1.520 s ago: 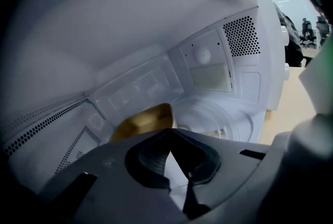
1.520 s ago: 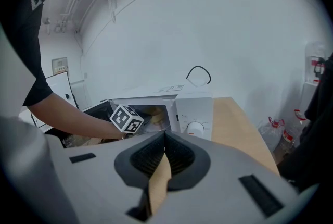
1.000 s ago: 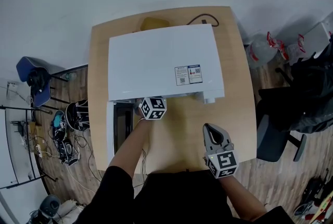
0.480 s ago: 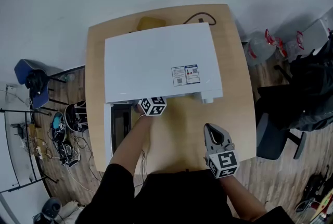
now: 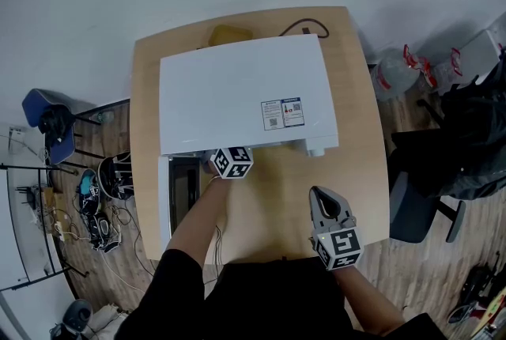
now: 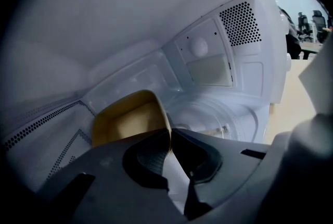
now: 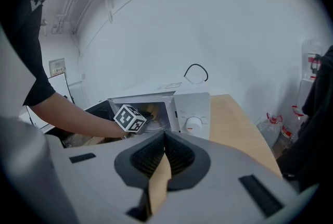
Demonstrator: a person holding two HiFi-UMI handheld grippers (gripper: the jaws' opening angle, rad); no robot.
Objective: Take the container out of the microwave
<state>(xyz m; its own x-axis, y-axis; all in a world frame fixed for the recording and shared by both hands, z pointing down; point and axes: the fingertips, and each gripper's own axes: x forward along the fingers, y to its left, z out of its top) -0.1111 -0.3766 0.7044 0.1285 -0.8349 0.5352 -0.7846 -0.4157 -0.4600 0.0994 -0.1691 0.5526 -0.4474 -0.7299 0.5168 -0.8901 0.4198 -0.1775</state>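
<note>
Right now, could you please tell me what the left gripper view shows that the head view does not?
Only the left gripper view shows the yellowish container inside the cavity, with its rim between the closing jaws of the left hand-held gripper. Only the head view shows the right hand-held gripper, held above the table. Both views show the microwave.

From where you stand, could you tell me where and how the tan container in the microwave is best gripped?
Pinch the tan container by the rim of its thin upright wall, coming straight in through the open front of the microwave. Its open top leaves that edge free; the left tongs are closing there, with the wall between them.
</note>
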